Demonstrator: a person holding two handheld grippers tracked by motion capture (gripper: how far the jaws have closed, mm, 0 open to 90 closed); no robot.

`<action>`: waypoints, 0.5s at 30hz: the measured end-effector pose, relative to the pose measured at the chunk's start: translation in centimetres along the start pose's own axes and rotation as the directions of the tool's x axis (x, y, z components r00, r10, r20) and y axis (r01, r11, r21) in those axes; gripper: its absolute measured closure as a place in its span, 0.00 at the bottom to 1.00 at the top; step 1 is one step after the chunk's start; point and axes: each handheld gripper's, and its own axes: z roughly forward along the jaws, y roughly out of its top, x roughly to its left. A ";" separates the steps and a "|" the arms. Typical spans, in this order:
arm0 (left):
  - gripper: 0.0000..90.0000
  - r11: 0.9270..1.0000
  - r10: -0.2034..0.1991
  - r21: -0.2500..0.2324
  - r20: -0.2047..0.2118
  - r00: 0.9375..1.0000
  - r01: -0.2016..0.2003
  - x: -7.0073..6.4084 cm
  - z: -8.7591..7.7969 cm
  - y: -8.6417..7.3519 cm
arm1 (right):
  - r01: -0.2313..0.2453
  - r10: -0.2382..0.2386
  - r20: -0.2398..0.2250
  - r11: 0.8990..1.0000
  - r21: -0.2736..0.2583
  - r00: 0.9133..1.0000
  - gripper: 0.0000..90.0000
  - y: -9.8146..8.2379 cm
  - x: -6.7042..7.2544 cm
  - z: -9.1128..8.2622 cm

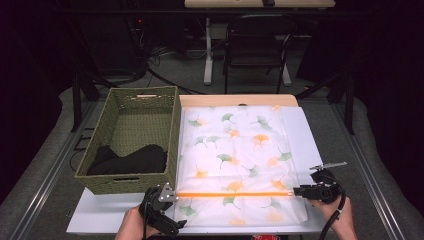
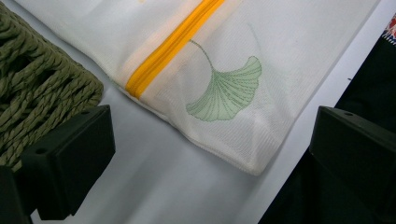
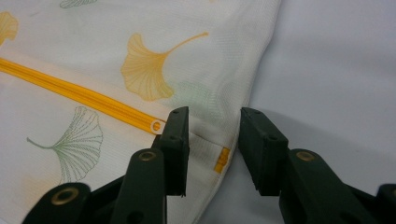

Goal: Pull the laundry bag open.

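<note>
A white mesh laundry bag printed with green and orange ginkgo leaves lies flat on the white table. An orange zipper runs across its near part. My right gripper is at the zipper's right end, open, its jaws straddling the bag's edge beside the zipper pull. My left gripper hovers open over the bag's near left corner, by the zipper's left end. A green woven basket holding dark clothing stands left of the bag.
A black folding chair and a desk leg stand beyond the table's far edge. Bare white table shows to the right of the bag. The basket's corner is close to my left gripper's jaw.
</note>
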 end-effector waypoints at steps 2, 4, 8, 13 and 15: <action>0.00 1.000 0.004 0.001 0.001 1.000 -0.004 -0.1 0.0 0.0 | 0.012 -0.012 0.022 1.000 0.002 1.000 0.75 -0.1 0.3 0.1; 0.00 1.000 0.008 0.000 0.002 1.000 -0.008 -0.2 0.0 0.0 | 0.026 -0.026 0.058 1.000 0.007 0.998 0.76 -0.2 0.7 0.2; 0.01 1.000 0.017 0.000 -0.002 1.000 -0.017 -0.3 0.0 0.1 | 0.035 -0.036 0.094 0.999 0.015 0.995 0.77 -0.1 1.2 0.3; 0.01 1.000 0.028 0.006 0.004 1.000 -0.028 -0.4 0.0 0.2 | 0.028 -0.029 0.089 1.000 0.010 0.996 0.77 -0.2 1.1 0.3; 0.01 1.000 0.023 0.003 -0.004 1.000 -0.023 -0.5 0.0 0.2 | 0.024 -0.024 0.092 1.000 0.007 0.995 0.77 -0.2 1.2 0.3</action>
